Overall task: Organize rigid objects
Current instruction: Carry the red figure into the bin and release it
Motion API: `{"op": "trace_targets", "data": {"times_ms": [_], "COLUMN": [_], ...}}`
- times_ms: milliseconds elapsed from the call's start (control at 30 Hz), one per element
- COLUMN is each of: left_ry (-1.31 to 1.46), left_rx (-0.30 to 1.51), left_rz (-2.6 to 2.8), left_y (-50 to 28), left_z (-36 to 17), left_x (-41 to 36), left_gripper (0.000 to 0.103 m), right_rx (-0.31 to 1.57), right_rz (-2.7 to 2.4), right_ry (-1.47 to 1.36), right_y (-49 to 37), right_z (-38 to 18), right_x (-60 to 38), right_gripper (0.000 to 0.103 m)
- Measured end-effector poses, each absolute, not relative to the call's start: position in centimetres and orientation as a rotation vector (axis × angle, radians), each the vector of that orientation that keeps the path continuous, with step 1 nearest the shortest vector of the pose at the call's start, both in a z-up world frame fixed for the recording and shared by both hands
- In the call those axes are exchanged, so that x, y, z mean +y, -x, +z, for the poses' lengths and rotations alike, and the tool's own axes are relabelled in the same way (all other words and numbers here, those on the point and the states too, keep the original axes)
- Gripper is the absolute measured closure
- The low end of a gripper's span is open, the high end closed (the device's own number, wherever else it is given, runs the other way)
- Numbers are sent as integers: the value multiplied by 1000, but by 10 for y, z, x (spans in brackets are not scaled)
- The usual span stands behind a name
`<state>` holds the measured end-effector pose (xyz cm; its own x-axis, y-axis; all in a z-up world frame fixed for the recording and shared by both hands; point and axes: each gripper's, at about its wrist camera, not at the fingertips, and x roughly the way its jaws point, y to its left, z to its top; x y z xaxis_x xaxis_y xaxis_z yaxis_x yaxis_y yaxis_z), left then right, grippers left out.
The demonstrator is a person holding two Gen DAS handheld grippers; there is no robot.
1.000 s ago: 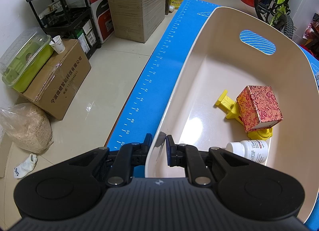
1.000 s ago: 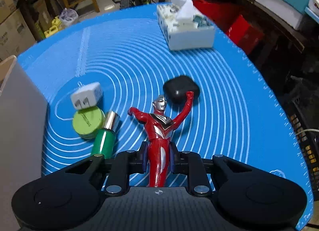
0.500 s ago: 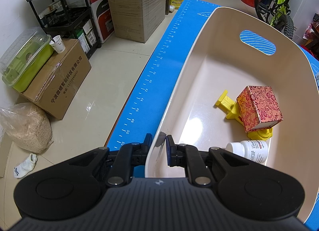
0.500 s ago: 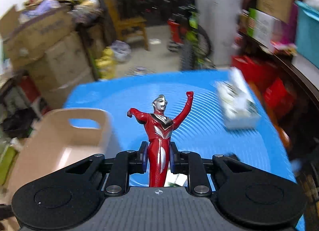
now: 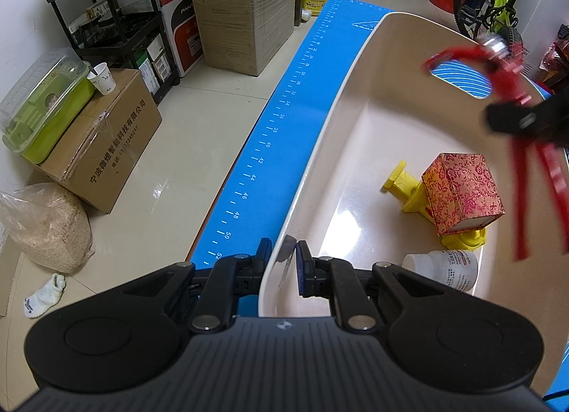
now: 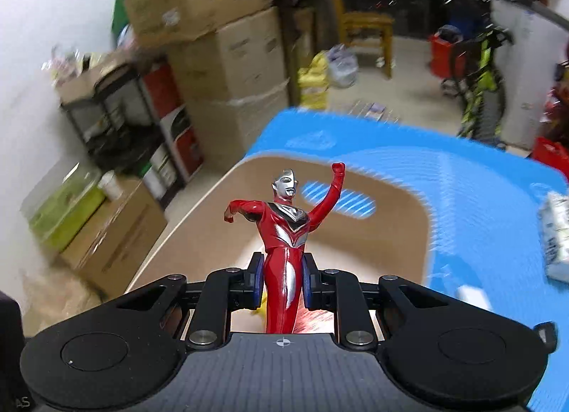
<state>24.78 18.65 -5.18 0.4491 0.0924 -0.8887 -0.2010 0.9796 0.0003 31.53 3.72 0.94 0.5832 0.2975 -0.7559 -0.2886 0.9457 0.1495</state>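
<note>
Left wrist view looked down past the left gripper (image 5: 284, 262), whose two fingers were pinched narrow on the near rim of the cream bin (image 5: 355, 67), one pad outside the wall and one inside. That bin sat on the blue mat (image 5: 284, 120), its long side running away from me, with an oval handle hole in the far wall. On its floor lay a yellow toy (image 5: 405, 184), partly under a red patterned box (image 5: 462, 191) tipped on one corner, and a white pill bottle (image 5: 444, 266) lay on its side nearer the camera. Over the right side of the bin hung the red figure (image 5: 512, 91), blurred, gripped around its middle by the right gripper (image 5: 512, 116), legs dangling down. To the left, on the floor, stood a cardboard box (image 5: 103, 141) with a green container (image 5: 42, 109) and a paper cup (image 5: 103, 77) on top. Right wrist view showed the same gripper (image 6: 282, 284) closed on the figure (image 6: 284, 234) at the thighs, the toy upright, one arm raised, the other bent. Beyond it the bin (image 6: 409, 234) lay open below and ahead, its handle hole just behind the raised arm. A tissue box (image 6: 554, 234) sat on the mat (image 6: 480, 198) at far right, badly blurred.
</note>
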Motion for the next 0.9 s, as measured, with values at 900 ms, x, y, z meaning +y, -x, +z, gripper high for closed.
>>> {"op": "trace_targets", "data": {"times_ms": [900], "left_ry": [106], "left_rx": [1091], "left_rz": [184], "left_y": [-251], "left_z": [-53], "left_x": [185], "left_gripper": [87], "right_rx": [1173], "right_rz": [379], "right_ry": [33], "right_y": [-318], "right_z": [-65], "right_x": [66], "right_gripper": [57]}}
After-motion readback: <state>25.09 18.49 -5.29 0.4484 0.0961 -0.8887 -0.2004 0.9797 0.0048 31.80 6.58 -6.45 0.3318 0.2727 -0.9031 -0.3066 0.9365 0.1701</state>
